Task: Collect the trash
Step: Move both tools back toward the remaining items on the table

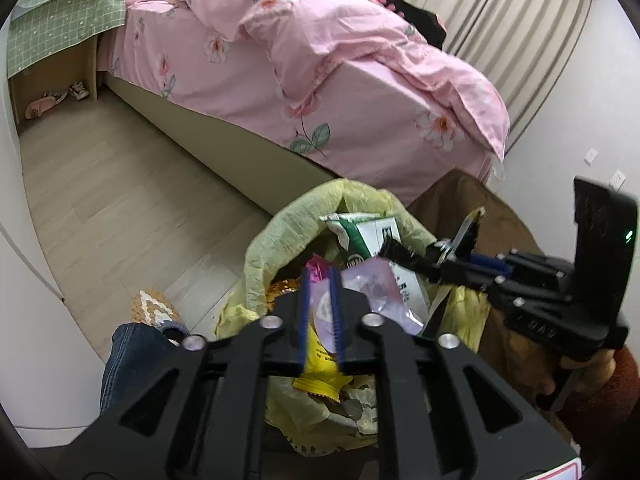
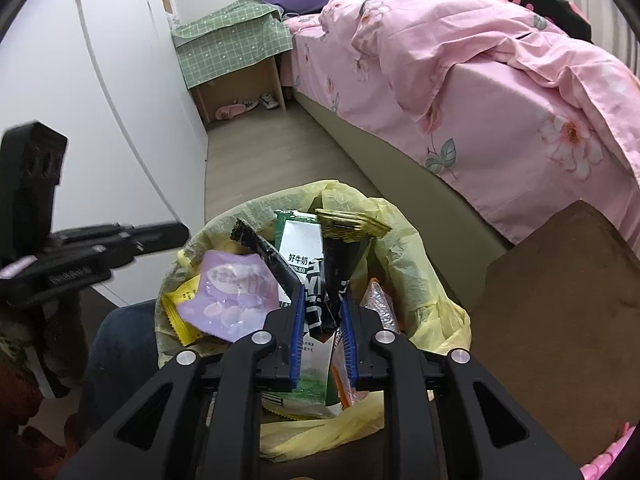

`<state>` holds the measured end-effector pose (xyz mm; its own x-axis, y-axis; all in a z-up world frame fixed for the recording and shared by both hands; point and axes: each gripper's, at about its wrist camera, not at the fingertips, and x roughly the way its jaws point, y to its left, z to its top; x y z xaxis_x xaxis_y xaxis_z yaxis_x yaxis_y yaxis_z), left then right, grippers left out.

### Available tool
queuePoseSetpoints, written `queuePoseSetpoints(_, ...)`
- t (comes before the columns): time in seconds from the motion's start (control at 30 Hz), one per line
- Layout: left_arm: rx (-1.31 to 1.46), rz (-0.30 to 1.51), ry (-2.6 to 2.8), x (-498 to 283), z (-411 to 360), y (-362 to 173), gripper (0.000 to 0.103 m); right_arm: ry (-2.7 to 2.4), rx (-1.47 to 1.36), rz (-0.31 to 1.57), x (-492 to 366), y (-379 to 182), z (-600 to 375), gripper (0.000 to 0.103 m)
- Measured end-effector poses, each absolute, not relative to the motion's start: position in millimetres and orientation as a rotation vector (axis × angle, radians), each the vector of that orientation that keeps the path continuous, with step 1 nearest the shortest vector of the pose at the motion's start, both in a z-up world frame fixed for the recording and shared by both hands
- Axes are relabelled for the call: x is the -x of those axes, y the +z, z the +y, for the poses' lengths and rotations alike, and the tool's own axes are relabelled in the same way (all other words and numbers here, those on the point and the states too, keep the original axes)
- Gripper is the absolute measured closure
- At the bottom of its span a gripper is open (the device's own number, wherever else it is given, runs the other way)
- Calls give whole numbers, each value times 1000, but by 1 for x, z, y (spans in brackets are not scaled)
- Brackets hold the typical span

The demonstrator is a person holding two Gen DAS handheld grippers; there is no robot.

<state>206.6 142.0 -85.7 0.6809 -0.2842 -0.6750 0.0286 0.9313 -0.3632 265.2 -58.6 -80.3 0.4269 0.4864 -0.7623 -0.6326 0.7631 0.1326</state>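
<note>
A bin lined with a yellow bag (image 1: 256,248) (image 2: 400,248) stands below both grippers, stuffed with trash: a green-and-white milk carton (image 2: 300,248) (image 1: 368,236), a purple packet (image 2: 228,292) (image 1: 372,288), a yellow packet (image 1: 320,384) (image 2: 180,300) and others. My left gripper (image 1: 320,276) (image 2: 180,232) hovers at the bin's left rim, jaws slightly apart, and the purple packet lies loose beneath it. My right gripper (image 2: 322,292) (image 1: 384,250) reaches into the bin. A black wrapper with white print (image 2: 320,304) stands between its blue pads, which do not visibly press on it.
A bed with pink floral bedding (image 2: 480,100) (image 1: 320,80) runs beyond the bin. A brown upholstered seat (image 2: 560,300) sits right of it. A nightstand under green cloth (image 2: 232,52) stands at the back, white cupboard doors (image 2: 100,120) on the left. A person's jeans-clad leg (image 1: 128,360) is beside the bin.
</note>
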Motion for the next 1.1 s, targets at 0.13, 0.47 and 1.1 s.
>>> queuePoseSetpoints(0.13, 360, 758, -145, -197, 155, -70, 82, 702, 184, 872, -263, -78, -57, 71)
queuePoseSetpoints(0.47, 375, 679, -119, -180, 159, -43, 67, 697, 165, 826, -244, -56, -78, 63)
queuePoseSetpoints(1.1, 223, 679, -394, -172, 20, -22, 54, 303, 40, 732, -143, -18, -275, 60)
